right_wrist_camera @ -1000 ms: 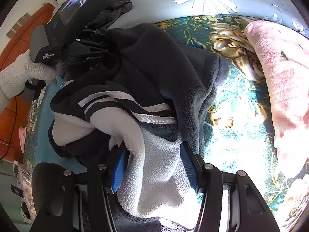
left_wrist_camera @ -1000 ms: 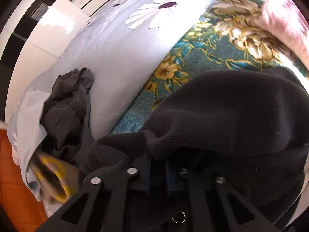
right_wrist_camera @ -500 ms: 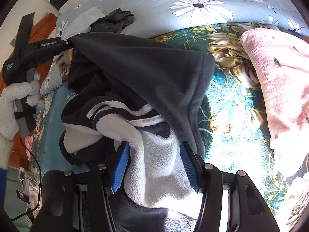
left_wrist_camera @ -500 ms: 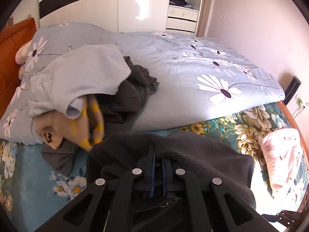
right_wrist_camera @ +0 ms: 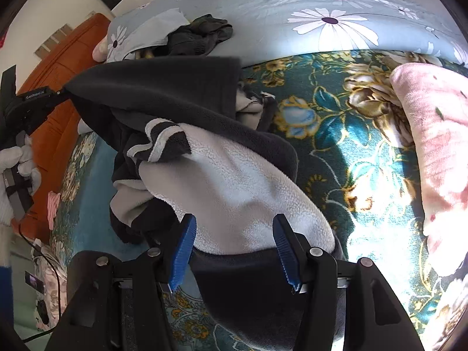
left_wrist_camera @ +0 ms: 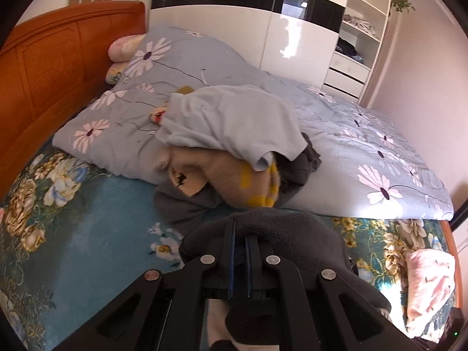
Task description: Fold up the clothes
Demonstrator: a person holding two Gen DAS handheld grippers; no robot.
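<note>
Pinching a corner of the dark fleece garment (left_wrist_camera: 286,234), the left gripper (left_wrist_camera: 239,260) was fully closed, its blue pads pressed together on the cloth. In the right wrist view that same gripper (right_wrist_camera: 60,93) sat at about nine o'clock, held by a white-gloved hand (right_wrist_camera: 17,169), and the dark fleece (right_wrist_camera: 163,87) stretched taut from it toward the centre. The right gripper (right_wrist_camera: 234,251) stood partly apart, its blue pads (right_wrist_camera: 185,248) either side of a thick bundle of the garment's pale lining (right_wrist_camera: 242,193); the fabric filled the gap, so it appeared to be gripping that bundle. A striped cuff (right_wrist_camera: 161,143) lay folded over the lining at roughly eleven o'clock from the right gripper.

The garment hung above the floral bed sheet (right_wrist_camera: 327,134). At two o'clock in the right wrist view lay a pink blanket (right_wrist_camera: 433,146). In the left wrist view a heap of other clothes (left_wrist_camera: 234,122), with a light blue top over a tan piece and dark grey ones, rested at twelve o'clock on the daisy-print duvet (left_wrist_camera: 365,146). An orange headboard (left_wrist_camera: 58,58) stood at ten o'clock, a white wardrobe (left_wrist_camera: 234,35) behind the bed.
</note>
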